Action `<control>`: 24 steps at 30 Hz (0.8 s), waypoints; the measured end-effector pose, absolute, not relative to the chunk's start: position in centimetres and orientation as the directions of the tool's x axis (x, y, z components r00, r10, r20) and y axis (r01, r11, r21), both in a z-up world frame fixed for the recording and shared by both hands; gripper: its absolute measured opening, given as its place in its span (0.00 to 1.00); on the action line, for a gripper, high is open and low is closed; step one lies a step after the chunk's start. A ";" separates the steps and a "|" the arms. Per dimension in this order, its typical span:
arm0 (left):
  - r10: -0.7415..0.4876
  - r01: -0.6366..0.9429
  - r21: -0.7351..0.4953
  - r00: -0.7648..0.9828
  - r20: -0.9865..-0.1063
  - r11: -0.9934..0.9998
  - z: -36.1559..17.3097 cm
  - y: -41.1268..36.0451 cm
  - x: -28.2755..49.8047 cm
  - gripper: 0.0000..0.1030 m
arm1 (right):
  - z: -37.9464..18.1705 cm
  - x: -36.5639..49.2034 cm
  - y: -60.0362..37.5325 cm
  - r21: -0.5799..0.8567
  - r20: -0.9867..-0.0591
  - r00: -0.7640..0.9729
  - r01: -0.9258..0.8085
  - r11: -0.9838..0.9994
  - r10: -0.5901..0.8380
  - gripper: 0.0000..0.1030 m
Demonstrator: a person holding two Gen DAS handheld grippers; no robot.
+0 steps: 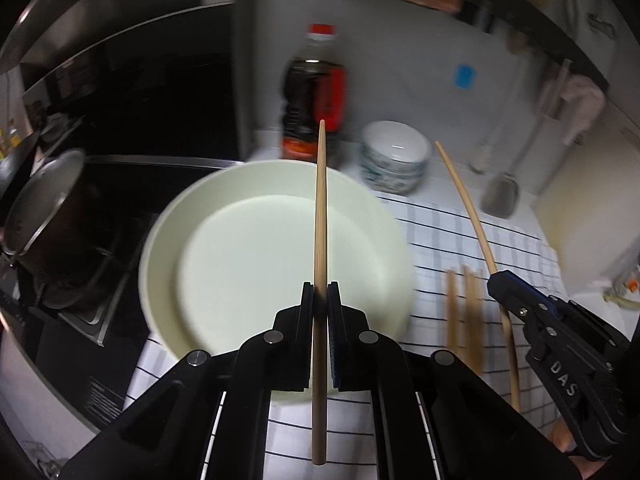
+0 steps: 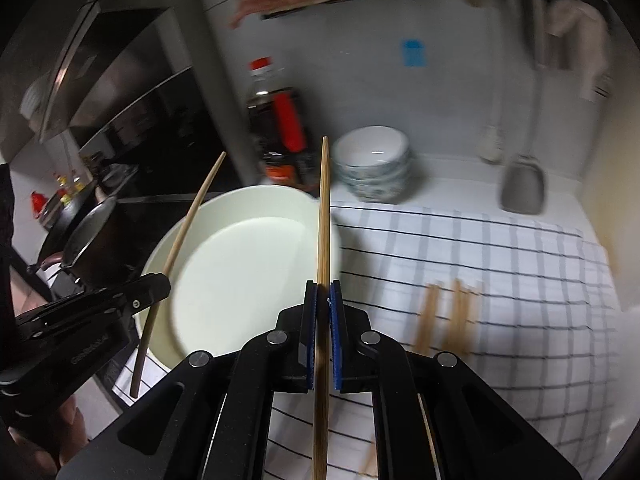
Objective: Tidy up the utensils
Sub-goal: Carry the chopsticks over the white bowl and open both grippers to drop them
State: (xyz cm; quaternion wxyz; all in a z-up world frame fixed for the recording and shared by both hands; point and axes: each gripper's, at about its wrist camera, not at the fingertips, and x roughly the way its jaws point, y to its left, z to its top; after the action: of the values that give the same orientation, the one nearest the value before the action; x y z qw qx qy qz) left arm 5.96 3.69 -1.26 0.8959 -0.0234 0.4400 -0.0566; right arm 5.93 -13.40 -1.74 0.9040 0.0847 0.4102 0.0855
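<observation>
Checked cloth point(image 2: 460, 240) lies mostly free; bottle point(image 2: 276, 128) and bowls point(image 2: 372, 168) seemingly crowd its far edge.

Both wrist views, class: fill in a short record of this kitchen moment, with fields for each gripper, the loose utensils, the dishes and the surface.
left gripper: shut on a chopstick
right gripper: shut on another chopstick
loose chopsticks: several, lying on the checked cloth
large dish: white round plate, empty, at the cloth's left edge
stacked bowls: behind the plate, beside a dark sauce bottle
hanging tool: spatula on the wall
image: motion blur
</observation>
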 end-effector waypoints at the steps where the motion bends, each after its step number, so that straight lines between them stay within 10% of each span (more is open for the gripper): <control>1: -0.111 0.069 -0.087 0.603 -0.790 0.994 -1.4 4.7 6.5 0.07 | -1.9 6.8 -12.1 0.231 -0.728 0.641 -0.105 0.967 0.243 0.06; 24: -0.154 0.061 -0.141 0.406 -0.901 0.988 -10.9 10.9 14.9 0.07 | -11.4 16.7 -2.8 0.226 -0.885 0.392 -0.106 0.968 0.250 0.06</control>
State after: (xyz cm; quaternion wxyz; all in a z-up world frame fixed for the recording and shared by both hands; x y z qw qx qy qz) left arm 14.86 10.89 -10.87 0.8374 -0.0429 0.5411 -0.0642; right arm 16.67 -2.81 -11.41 0.8315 0.0665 0.5410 0.1070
